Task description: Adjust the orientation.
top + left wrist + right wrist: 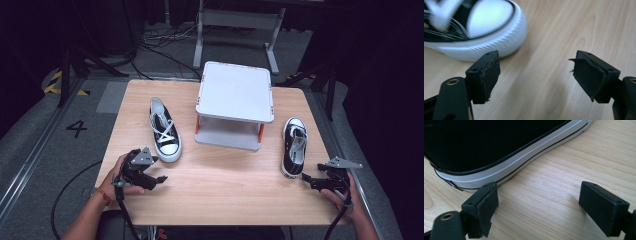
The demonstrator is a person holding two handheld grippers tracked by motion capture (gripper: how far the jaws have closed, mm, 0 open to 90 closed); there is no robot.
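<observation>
Two black-and-white sneakers lie on the wooden table (225, 170). The left sneaker (165, 130) lies left of a white stand, its toe toward me; its white toe cap (486, 22) shows close in the left gripper view. The right sneaker (294, 146) lies right of the stand, its heel toward me; its black side and white sole (506, 165) show in the right gripper view. My left gripper (159, 179) (536, 72) sits just in front of the left sneaker's toe, open and holding nothing. Just behind the right sneaker's heel, my right gripper (306, 179) (539, 207) stands open with nothing between its pads.
A white two-level stand (235, 102) with orange posts stands at the table's middle back. Table edges run close to both hands. Beyond the table are a grey floor, cables and a metal frame (235, 30).
</observation>
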